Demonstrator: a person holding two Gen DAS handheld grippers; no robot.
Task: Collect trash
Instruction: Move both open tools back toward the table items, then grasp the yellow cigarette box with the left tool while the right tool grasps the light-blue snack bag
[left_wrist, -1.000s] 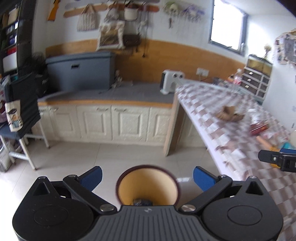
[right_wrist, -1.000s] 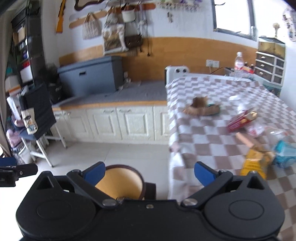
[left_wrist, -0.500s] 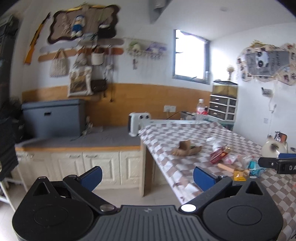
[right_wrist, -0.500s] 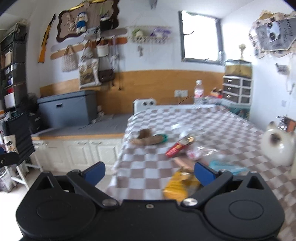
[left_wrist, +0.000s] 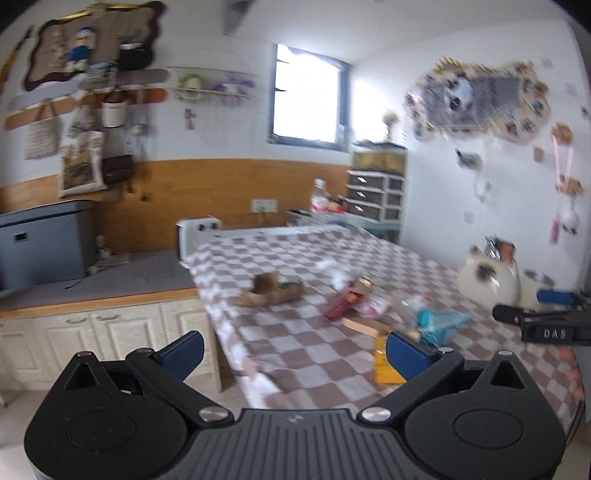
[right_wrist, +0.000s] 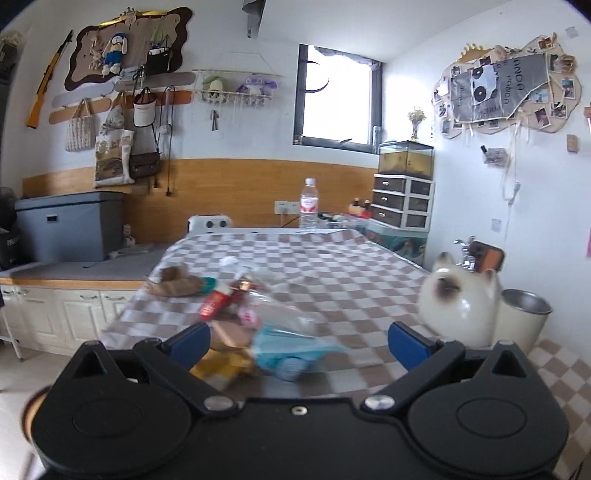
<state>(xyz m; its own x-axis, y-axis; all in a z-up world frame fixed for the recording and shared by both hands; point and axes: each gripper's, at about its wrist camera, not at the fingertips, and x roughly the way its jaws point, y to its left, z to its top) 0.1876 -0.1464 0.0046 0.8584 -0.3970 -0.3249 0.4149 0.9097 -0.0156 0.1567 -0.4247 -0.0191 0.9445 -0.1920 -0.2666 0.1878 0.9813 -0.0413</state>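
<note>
While both my grippers hang over the near edge, the checked table (right_wrist: 332, 266) fills most of each view, with a grey bin (right_wrist: 70, 225) on the counter off to its left. A white cat jar (right_wrist: 458, 306) sits at the table's right side, just beside a metal-rimmed pot (right_wrist: 524, 317). Trash lies clustered in the middle: brown paper (left_wrist: 269, 291), a red wrapper (left_wrist: 343, 301), a teal packet (right_wrist: 291, 350), a yellow pack (left_wrist: 384, 362). My left gripper (left_wrist: 293, 350) and right gripper (right_wrist: 297, 345) both stand wide apart, holding nothing.
</note>
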